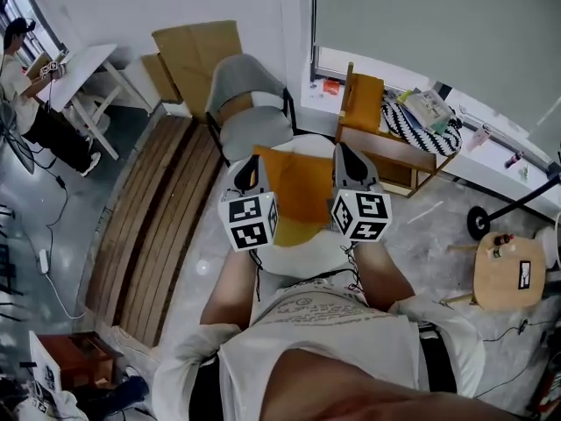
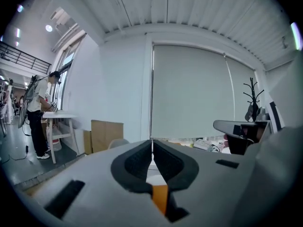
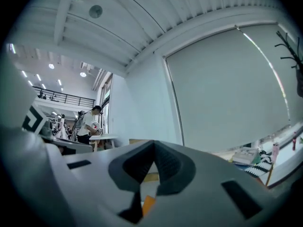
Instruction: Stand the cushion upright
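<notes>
Cushion [image 1: 298, 191] in closed left gripper [image 1: 252, 168] and closed right gripper [image 1: 345, 156]

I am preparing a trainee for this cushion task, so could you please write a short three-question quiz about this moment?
1. True or false: the flat orange fabric cushion lies on the seat of the grey padded chair.
2. How many of the two, left gripper and right gripper, grip the cushion? A) neither B) one C) both
3. Fill in: each gripper's jaws are ___ on an edge of the cushion.
Key: 1 false, it hangs held up between the grippers; 2 C; 3 shut.
</notes>
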A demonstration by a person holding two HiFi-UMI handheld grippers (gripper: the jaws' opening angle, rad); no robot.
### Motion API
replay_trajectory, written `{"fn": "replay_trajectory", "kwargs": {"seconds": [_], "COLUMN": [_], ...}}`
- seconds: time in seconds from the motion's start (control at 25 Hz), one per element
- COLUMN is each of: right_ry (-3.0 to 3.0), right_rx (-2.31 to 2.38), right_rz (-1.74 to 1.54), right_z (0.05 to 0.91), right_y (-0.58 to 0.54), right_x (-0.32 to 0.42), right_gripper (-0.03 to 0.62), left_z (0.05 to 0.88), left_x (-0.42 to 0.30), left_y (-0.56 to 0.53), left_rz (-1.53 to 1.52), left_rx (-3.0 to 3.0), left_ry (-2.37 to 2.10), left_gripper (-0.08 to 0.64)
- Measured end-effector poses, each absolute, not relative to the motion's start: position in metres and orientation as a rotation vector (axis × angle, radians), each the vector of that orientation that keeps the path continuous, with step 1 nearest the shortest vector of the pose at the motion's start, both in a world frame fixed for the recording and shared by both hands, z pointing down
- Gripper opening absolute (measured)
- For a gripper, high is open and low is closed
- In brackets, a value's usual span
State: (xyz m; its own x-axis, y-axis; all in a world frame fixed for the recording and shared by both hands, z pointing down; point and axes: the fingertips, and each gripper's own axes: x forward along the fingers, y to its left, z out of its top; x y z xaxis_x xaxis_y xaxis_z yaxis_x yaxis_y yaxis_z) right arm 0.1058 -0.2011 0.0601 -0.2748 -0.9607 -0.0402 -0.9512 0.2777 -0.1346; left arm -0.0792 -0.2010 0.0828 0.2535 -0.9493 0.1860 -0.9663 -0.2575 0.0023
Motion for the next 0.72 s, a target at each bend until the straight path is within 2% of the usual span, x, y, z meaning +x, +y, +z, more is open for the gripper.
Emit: {"fn": "replay_trajectory", "kwargs": {"seconds": [0.72], "right_ry": [2.37], "right_rx": [-1.835], "right_rz": [-0.112], "right_z": [0.049], "right_y": [-0.203], "right_x": [0.115], "right_gripper": [0.026], "left_z": [0.066], "left_x": [-0.069], "left_y": [-0.205], "left_rz": [0.215], "left_rx": [2.451], "left_ry": [-1.812], "left_gripper": [0.028]}}
